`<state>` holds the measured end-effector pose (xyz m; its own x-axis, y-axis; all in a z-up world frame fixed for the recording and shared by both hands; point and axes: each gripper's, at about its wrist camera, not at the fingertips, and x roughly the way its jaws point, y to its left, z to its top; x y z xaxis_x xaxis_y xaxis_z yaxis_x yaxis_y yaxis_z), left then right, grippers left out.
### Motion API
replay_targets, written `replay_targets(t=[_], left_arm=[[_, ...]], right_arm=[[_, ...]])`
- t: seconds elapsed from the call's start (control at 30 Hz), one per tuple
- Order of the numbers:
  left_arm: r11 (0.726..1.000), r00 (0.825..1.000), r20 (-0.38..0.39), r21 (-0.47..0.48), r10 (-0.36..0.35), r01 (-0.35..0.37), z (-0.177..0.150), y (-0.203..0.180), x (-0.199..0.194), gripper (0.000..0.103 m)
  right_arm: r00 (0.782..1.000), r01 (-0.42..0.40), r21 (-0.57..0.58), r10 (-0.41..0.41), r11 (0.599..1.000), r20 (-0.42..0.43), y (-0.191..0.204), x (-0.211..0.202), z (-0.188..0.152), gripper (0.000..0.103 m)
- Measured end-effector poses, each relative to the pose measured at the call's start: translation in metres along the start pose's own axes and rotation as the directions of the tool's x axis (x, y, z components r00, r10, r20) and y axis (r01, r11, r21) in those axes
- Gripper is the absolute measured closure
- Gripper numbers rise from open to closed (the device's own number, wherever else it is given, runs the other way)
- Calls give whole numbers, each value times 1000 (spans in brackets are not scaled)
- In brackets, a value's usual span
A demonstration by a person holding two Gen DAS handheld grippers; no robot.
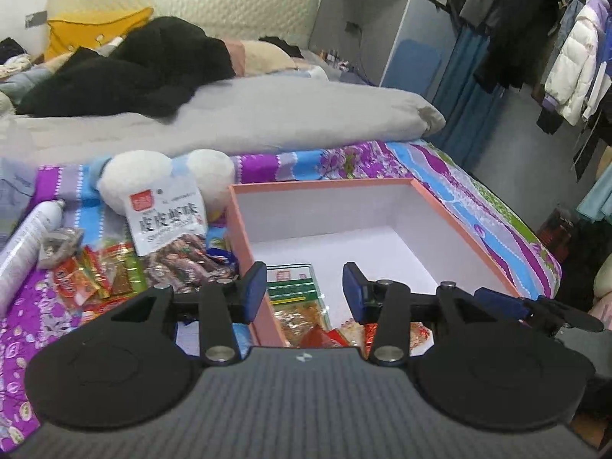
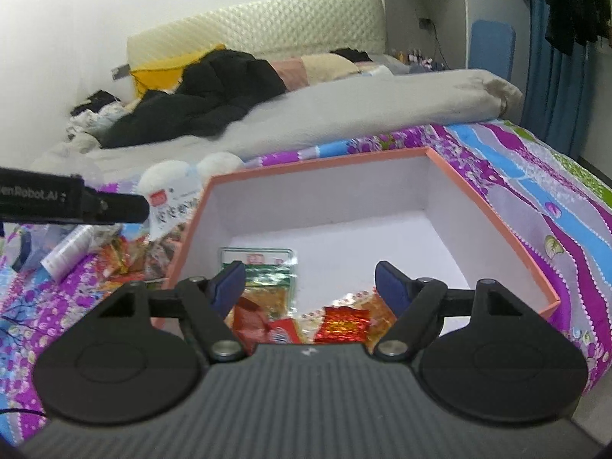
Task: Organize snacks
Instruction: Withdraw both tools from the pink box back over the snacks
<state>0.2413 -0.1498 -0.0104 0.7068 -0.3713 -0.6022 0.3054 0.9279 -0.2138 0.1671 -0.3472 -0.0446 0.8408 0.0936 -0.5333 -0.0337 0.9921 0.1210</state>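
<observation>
An open pink box with a white inside stands on the bed; it also shows in the right wrist view. Inside lie a green-labelled clear snack pack and several red and orange snack packets. My left gripper is open and empty, straddling the box's left wall. My right gripper is open and empty, above the packets in the box. Left of the box lie a white shrimp snack bag and several small red packets.
A white plush toy sits behind the snack bag. A white tube lies at the far left. A grey duvet and black clothes cover the bed behind. The bed's edge runs to the right of the box.
</observation>
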Motion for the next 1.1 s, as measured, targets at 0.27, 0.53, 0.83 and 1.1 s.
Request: replay_targets(t=[0.27, 0.53, 0.83, 1.1], left_arm=[[999, 999, 46, -44, 27, -25, -22, 30, -29, 53], [997, 994, 87, -40, 73, -69, -51, 52, -59, 53], [989, 987, 104, -88, 124, -115, -83, 85, -99, 53], [974, 977, 102, -146, 188, -172, -123, 111, -132, 53]], right_arm=[[997, -39, -5, 39, 999, 62, 39, -15, -10, 27], [993, -77, -1, 77, 997, 88, 64, -29, -22, 27], [979, -166, -9, 166, 986, 121, 98, -49, -31, 27], [965, -234, -57, 239, 971, 110, 130, -62, -49, 27]])
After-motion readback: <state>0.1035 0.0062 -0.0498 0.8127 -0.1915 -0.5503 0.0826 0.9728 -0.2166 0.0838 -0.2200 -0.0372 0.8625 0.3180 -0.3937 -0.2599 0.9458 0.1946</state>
